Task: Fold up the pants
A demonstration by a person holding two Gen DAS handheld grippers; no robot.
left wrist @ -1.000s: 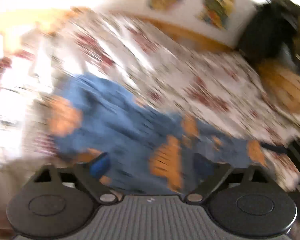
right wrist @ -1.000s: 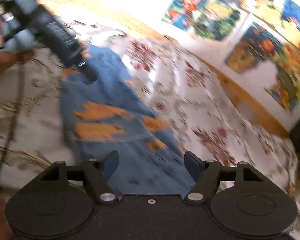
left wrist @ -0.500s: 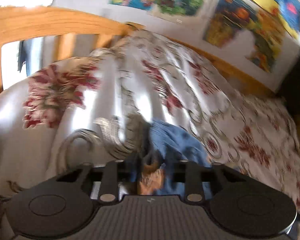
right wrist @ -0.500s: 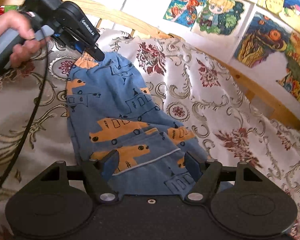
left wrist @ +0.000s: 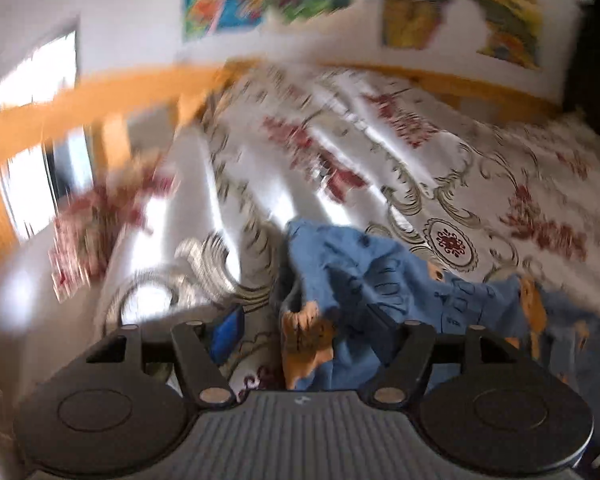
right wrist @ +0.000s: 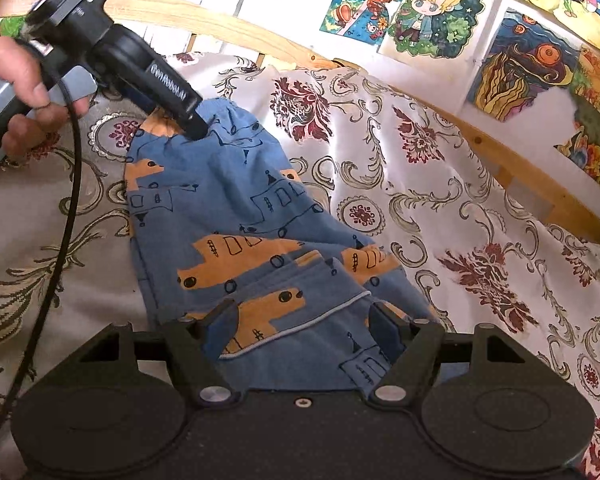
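- Two fingers of the left gripper (left wrist: 304, 334) stand spread apart in the blurred left wrist view, with the bunched orange-and-blue waistband end of the pants (left wrist: 364, 280) lying in the gap, not pinched.
- Left of that bunch, the floral bedspread (left wrist: 480, 168) runs bare up to the wooden bed rail (left wrist: 100, 96); to the right the blue cloth trails toward the frame edge.
- Right wrist view: the right gripper (right wrist: 302, 326) is spread wide, its fingers straddling the near end of the pants (right wrist: 236, 216), where a grey-piped hem edge crosses between them.
- At the far end the left gripper's tip (right wrist: 194, 126) touches the waistband, held by a hand (right wrist: 20, 80), its black cable (right wrist: 60, 208) trailing over the bedspread (right wrist: 440, 200).
- Bare bedspread stretches wide on the right, as far as the rail (right wrist: 500, 152) beneath the wall drawings (right wrist: 432, 12).
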